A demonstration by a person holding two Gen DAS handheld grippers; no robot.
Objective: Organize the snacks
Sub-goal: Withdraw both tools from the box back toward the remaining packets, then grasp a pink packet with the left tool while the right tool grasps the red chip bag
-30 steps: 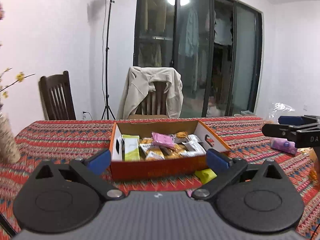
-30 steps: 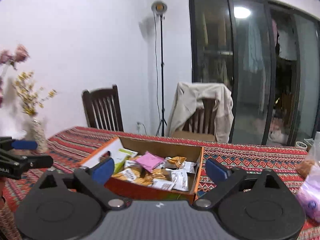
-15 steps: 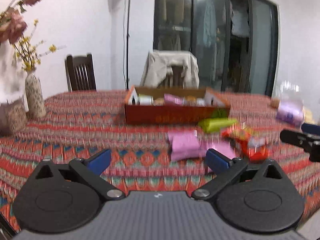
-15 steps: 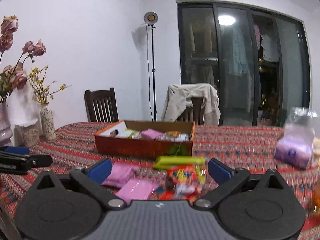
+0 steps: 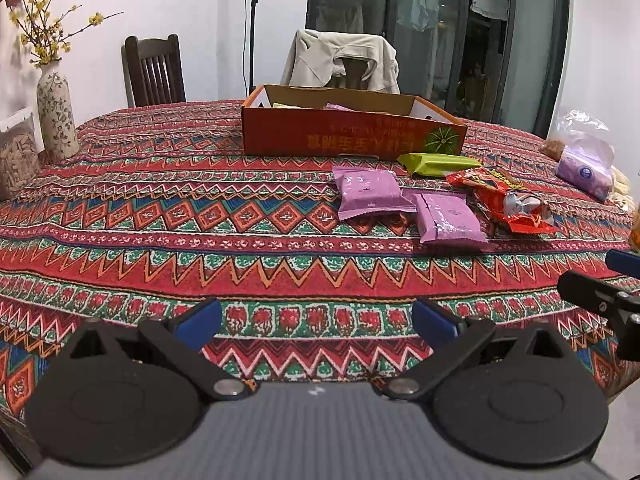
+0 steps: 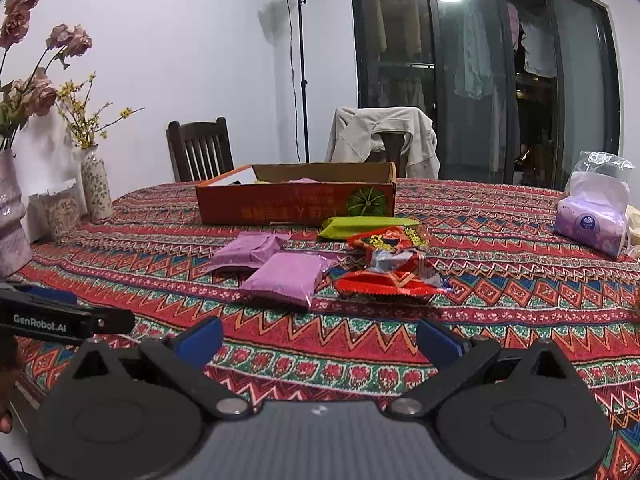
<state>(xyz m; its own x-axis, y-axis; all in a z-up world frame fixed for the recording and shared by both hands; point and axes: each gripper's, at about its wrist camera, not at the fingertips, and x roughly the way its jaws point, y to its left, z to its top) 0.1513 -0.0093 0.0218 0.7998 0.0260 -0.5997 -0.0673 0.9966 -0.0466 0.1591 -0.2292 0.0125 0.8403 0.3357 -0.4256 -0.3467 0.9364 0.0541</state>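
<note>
Both sets of jaws spread wide with nothing between them: left gripper low over the near part of the surface, draped in a red zigzag-patterned cloth; right gripper likewise low at the near edge, its tip seen at the right border of the left wrist view. Shallow orange cardboard box toward the far side of the surface, holding snacks, a pink packet just visible above its rim. In front of the box, loose on the cloth: flat green wrapper just beside the box's right corner, two purple foil packets side by side and touching, crinkled red snack bag to their right. Further right, well apart, a purple tissue pack in clear plastic. At the far left, a patterned ceramic vase with yellow flowers. Behind the surface, a dark wooden chair and a chair draped with a beige jacket.
</note>
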